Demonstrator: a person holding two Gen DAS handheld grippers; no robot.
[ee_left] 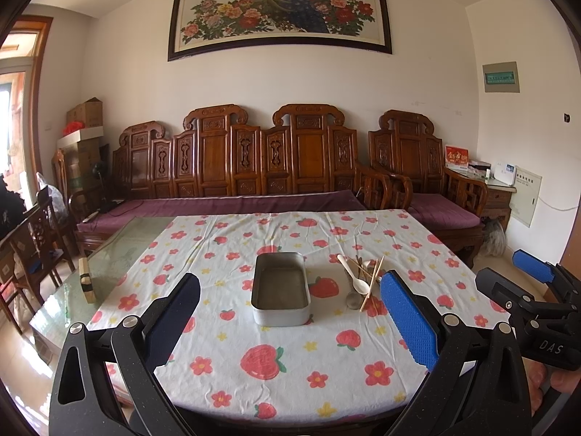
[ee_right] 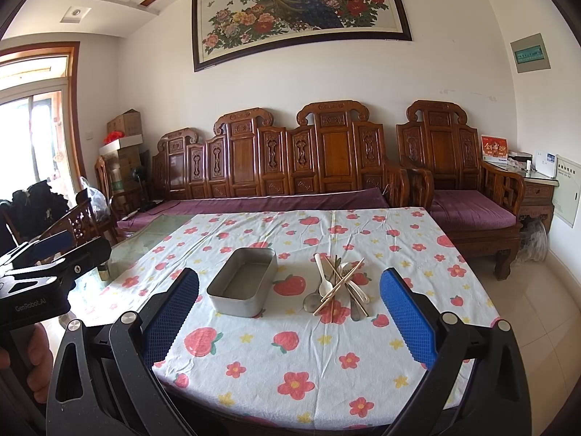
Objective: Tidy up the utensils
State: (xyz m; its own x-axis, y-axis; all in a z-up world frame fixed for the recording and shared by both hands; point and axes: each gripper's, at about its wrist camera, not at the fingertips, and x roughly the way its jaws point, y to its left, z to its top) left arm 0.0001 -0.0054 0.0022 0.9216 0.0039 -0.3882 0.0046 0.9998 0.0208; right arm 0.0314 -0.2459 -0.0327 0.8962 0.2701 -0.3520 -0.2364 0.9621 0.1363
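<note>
An empty grey metal tray [ee_left: 281, 289] [ee_right: 242, 283] stands mid-table on the flowered cloth. To its right lies a loose pile of utensils [ee_left: 361, 278] [ee_right: 339, 285]: white plastic spoons, metal spoons and wooden chopsticks, crossed over one another. My left gripper [ee_left: 290, 319] is open and empty, held above the near part of the table in front of the tray. My right gripper [ee_right: 288, 312] is open and empty, near the front edge, facing the tray and pile. The right gripper also shows at the right of the left wrist view [ee_left: 537, 290].
The flowered tablecloth [ee_left: 290, 363] [ee_right: 308, 363] covers most of a glass table; bare glass [ee_left: 109, 254] shows at left with a small wooden block [ee_left: 87, 279]. A carved wooden sofa [ee_left: 254, 167] stands behind the table. Wooden chairs [ee_left: 36, 247] stand at the left.
</note>
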